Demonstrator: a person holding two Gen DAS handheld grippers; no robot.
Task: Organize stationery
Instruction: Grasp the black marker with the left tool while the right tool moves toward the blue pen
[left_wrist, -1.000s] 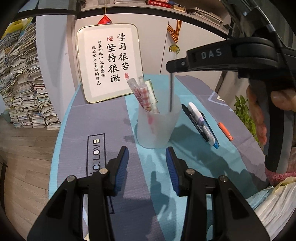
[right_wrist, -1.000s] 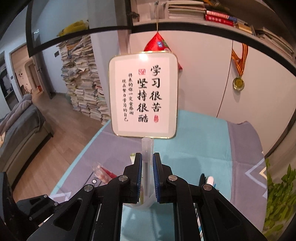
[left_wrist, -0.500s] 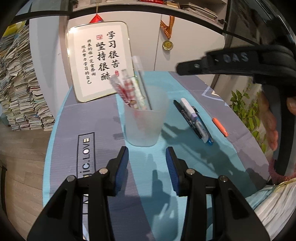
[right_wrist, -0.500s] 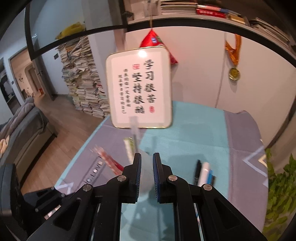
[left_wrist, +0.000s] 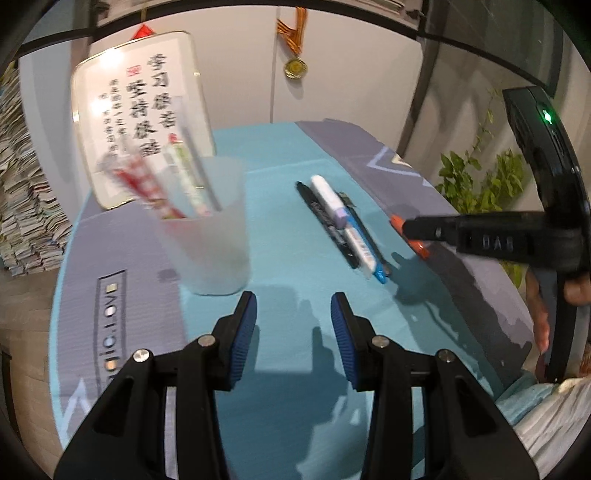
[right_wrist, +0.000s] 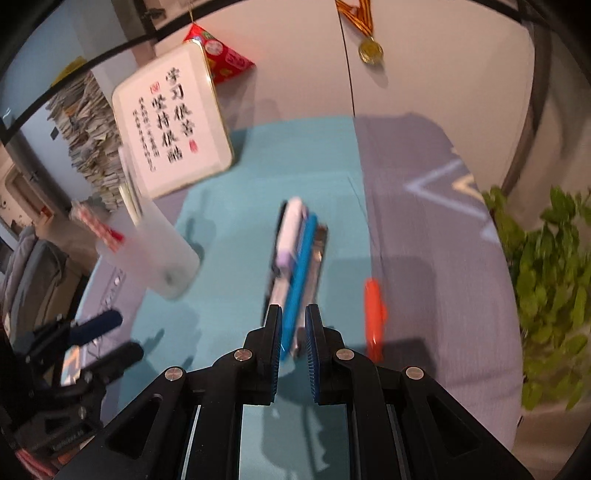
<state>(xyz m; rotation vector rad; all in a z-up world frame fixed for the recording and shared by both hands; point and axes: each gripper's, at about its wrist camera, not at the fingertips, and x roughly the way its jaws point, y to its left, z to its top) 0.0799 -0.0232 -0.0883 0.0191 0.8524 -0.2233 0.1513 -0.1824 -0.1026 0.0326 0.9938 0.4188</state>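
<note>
The frosted cup (left_wrist: 212, 225), left of centre in the left wrist view, already holds several pens, so part of the sorting looks done. Left on the worktop (left_wrist: 280, 177) are a cluster of about 4 pens (right_wrist: 295, 251) at centre and 1 orange pen (right_wrist: 373, 317) to their right. The right tongs (right_wrist: 293, 332) are closed and empty above the cluster; the left tongs (left_wrist: 293, 325) stand open, empty, near the cup.

Pens lying loose, cup standing upright

A frosted cup (left_wrist: 210, 236) is holding several pens (left_wrist: 177, 184) leaning left; beside it a cluster of pens (right_wrist: 295, 258) is lying side by side, touching, with an orange marker (right_wrist: 373, 317) sitting apart on their right.
</note>
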